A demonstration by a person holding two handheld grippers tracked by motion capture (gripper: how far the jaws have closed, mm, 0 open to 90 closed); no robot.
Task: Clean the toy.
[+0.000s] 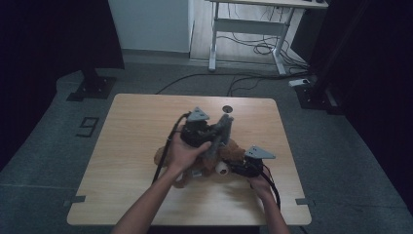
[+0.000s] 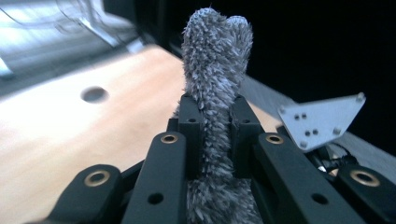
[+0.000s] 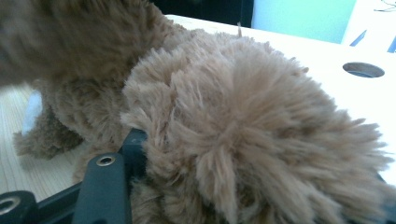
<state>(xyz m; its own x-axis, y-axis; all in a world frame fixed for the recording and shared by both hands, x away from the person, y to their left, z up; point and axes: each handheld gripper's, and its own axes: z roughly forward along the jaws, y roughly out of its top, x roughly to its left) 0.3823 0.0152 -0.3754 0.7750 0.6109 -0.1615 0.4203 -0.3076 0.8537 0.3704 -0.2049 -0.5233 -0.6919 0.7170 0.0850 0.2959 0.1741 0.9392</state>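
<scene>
A brown plush toy [image 1: 221,158] is lying on the wooden table [image 1: 126,146], near the middle and a little toward the person's side. A grey fuzzy strip [image 1: 221,129], seemingly a scarf or grey limb of the toy, is being held up from it and is standing above the brown body.

In the left gripper view, the grey strip [image 2: 215,70] is being pinched between the two black jaws of the left gripper [image 2: 214,135]; the jaws are being kept closed tight on it, and the fuzzy end is sticking up past the tips. In the high view the left gripper [image 1: 207,134] is being carried in the left hand [image 1: 182,153] above the toy, with its grey plate on top.

The right gripper [image 1: 241,168] is being held low at the toy's right side, just beside a white patch [image 1: 222,167] on the toy. In the right gripper view, the brown fur [image 3: 243,130] is bulging between and over the jaws, one black jaw being visible at the lower left. Whether the pads are pressing on the fur cannot be told.

A round hole [image 1: 227,108] is seen in the table beyond the toy.
</scene>
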